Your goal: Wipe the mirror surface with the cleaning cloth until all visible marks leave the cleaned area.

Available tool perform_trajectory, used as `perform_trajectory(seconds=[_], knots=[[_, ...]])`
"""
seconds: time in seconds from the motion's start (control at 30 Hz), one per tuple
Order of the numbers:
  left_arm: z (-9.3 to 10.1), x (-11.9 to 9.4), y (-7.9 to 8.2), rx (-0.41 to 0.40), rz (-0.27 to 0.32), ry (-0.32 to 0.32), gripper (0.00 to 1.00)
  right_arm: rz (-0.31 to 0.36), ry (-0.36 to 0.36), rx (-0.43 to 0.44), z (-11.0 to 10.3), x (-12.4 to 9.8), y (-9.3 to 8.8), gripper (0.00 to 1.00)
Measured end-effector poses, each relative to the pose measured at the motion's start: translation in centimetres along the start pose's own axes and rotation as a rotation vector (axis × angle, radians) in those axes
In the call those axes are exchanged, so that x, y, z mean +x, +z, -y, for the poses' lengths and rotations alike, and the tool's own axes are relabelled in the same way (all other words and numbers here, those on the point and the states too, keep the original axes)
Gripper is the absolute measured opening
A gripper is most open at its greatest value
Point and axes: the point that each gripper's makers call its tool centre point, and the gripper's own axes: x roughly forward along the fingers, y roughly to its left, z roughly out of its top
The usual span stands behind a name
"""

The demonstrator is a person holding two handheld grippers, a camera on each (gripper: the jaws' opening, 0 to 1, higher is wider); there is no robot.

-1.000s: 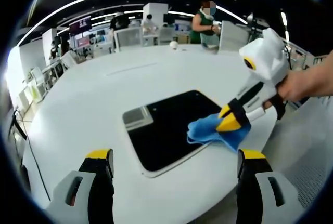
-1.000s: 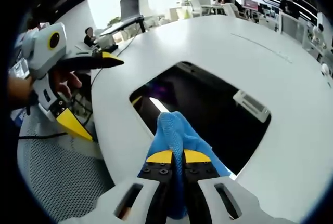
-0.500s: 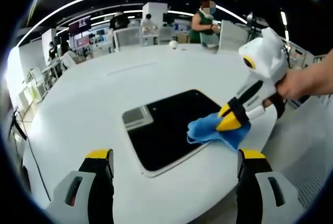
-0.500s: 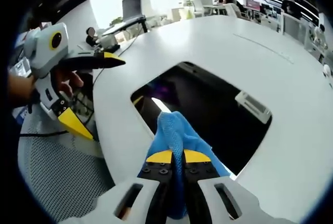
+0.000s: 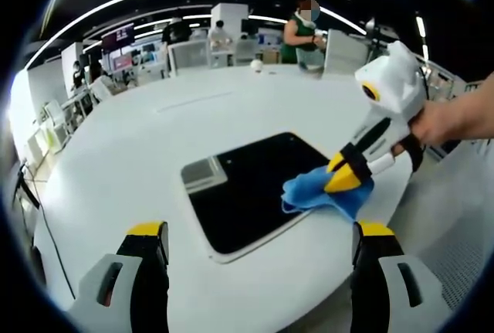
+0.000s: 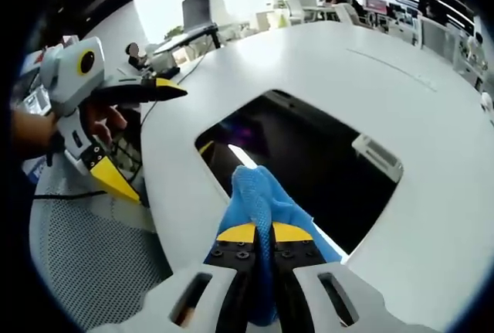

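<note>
A dark rectangular mirror [image 5: 247, 190] with a white rim lies flat on the white round table [image 5: 139, 147]. The blue cleaning cloth [image 5: 318, 194] rests on the mirror's right edge, with my right gripper [image 5: 344, 174] shut on it and a hand behind. In the right gripper view the cloth [image 6: 258, 202] rises between the closed yellow-tipped jaws of the right gripper [image 6: 263, 232], over the near edge of the mirror [image 6: 309, 163]. My left gripper [image 5: 258, 232] hovers open in front of the mirror, holding nothing; it also appears at the left as the left gripper [image 6: 135, 136].
A small grey block [image 5: 204, 172] sits at the mirror's left corner. Chairs, desks, monitors and a standing person [image 5: 302, 35] are beyond the table. A mesh chair seat [image 6: 85, 263] lies below the table's edge.
The right gripper with the cloth has shifted slightly to the right along the mirror's edge. The left gripper has stayed put.
</note>
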Motion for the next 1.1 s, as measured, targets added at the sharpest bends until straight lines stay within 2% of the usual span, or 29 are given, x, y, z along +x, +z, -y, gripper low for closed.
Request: perform_trajectory(seconds=[1.1], knots=[[0.0,0.1,-0.1,-0.003,-0.001,0.003,1.00,-0.001,0.012,0.031,1.4,-1.5,-1.5,0.00]])
